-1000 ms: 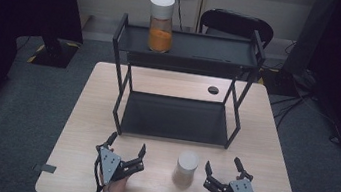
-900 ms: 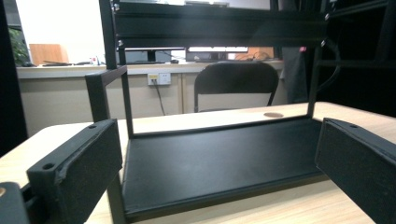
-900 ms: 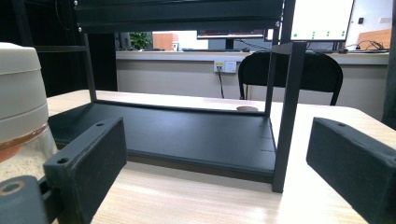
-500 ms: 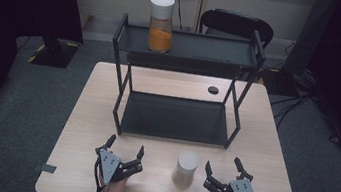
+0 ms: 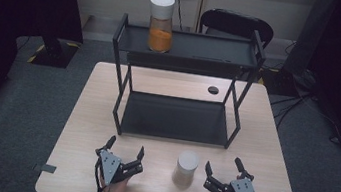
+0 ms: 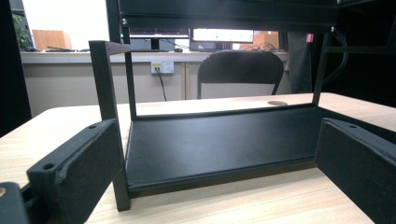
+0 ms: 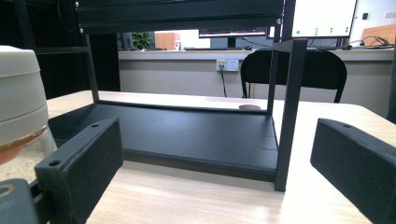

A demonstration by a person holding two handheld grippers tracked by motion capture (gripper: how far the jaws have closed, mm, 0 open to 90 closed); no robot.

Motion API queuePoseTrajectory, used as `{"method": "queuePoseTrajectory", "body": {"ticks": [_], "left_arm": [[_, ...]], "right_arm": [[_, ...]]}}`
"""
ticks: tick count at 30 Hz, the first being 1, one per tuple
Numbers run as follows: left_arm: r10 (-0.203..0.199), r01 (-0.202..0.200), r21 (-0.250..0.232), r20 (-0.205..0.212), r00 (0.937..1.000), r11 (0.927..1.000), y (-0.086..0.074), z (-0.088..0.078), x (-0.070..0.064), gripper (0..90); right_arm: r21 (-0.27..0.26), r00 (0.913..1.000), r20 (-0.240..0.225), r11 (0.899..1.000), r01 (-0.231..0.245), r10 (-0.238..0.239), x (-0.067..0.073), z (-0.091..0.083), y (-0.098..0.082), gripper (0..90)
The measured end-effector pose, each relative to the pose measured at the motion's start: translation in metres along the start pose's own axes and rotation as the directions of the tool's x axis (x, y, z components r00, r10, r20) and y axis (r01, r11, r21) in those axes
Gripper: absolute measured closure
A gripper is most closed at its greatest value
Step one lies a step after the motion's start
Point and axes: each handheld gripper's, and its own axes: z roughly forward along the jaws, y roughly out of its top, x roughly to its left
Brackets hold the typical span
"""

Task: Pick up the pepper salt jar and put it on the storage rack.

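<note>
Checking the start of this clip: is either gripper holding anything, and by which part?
Nothing is held: the left gripper and right gripper are both open, beside the jar.

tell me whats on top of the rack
One jar with a white lid and orange contents stands on the rack's top shelf, at its left end. What the jar's base covers cannot be seen.

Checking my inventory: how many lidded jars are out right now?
2. One jar with orange contents stands on the rack's top shelf, at its left end. The other jar stands on the table, between the two grippers. None seems hidden.
</note>
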Motion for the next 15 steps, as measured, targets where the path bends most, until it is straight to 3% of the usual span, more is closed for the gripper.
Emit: {"method": "queuePoseTrajectory", "body": {"ticks": [7, 15], "left_arm": [[-0.001, 0.001, 0.005, -0.003, 1.0, 1.0, 0.001, 0.0, 0.0, 0.1], [-0.001, 0.001, 0.005, -0.006, 1.0, 1.0, 0.001, 0.0, -0.001, 0.0]], "right_arm": [[-0.001, 0.9999, -0.005, 1.0, 0.012, -0.012, 0.001, -0.002, 0.004, 1.4], [-0.043, 0.9992, -0.03, 0.999, 0.025, -0.027, 0.005, -0.012, 0.019, 1.6]]}}
